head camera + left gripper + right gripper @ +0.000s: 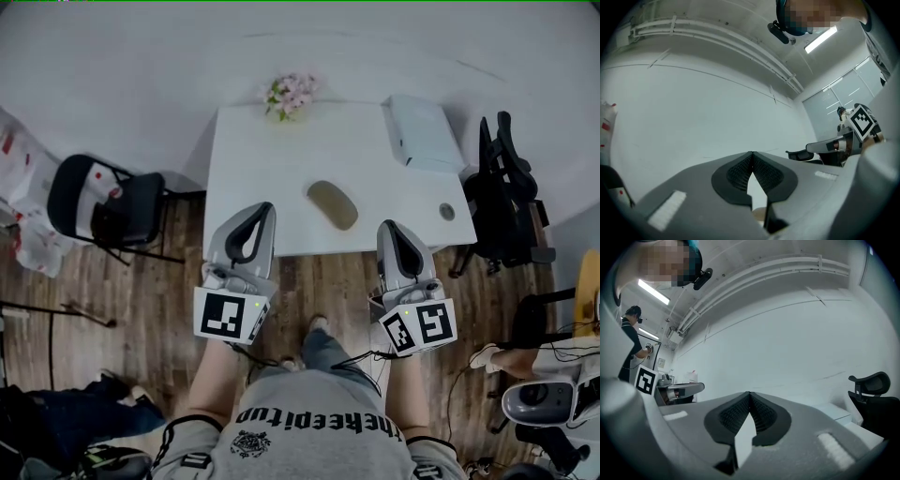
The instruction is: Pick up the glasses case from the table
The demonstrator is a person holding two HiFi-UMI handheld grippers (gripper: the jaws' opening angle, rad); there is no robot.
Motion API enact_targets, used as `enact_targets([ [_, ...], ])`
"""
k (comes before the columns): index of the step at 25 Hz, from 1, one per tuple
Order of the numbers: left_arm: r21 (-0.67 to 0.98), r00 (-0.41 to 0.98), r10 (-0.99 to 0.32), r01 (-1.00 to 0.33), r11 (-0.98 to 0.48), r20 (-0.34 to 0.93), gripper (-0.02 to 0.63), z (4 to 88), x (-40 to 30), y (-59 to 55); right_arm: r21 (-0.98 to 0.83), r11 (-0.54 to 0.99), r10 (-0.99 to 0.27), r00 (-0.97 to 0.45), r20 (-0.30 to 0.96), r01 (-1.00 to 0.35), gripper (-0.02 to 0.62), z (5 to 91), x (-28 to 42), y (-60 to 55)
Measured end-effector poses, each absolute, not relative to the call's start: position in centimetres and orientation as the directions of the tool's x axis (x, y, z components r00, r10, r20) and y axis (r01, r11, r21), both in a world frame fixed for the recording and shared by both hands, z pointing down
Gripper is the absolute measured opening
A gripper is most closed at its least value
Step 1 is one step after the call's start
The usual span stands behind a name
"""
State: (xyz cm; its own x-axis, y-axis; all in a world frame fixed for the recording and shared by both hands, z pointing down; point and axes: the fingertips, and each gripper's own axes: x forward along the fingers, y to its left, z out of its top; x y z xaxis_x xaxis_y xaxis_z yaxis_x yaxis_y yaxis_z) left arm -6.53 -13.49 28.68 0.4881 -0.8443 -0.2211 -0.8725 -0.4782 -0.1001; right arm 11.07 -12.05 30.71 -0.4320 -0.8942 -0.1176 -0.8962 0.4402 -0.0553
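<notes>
The glasses case [332, 204], an olive-tan oval, lies near the front edge of the white table [272, 159]. My left gripper [266, 207] hovers at the table's front edge, just left of the case, its tips touching and nothing held. My right gripper [387, 226] hangs over the front edge to the case's right, also shut and empty. In the left gripper view the fingertips [752, 153] meet, and a tan sliver shows low between the jaws. The right gripper view shows its pads [749, 393] pressed together against a bare wall.
A white box [422, 133] sits on the table's far right corner and a bunch of pink flowers [292, 94] at its back edge. A small round object [446, 212] lies front right. A black office chair [502, 192] stands right, a folding chair [103, 202] left.
</notes>
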Motion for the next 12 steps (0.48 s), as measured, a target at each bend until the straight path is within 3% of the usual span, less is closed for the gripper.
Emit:
enact_targets([
  [12,-0.105,0.431,-0.872,-0.903,-0.418,-0.232,0.020,27.7,-3.7,-18.3,-0.063,0.524,-0.850,-0.517,-0.096,-0.850,0.003,30.6,13.2,-18.6],
])
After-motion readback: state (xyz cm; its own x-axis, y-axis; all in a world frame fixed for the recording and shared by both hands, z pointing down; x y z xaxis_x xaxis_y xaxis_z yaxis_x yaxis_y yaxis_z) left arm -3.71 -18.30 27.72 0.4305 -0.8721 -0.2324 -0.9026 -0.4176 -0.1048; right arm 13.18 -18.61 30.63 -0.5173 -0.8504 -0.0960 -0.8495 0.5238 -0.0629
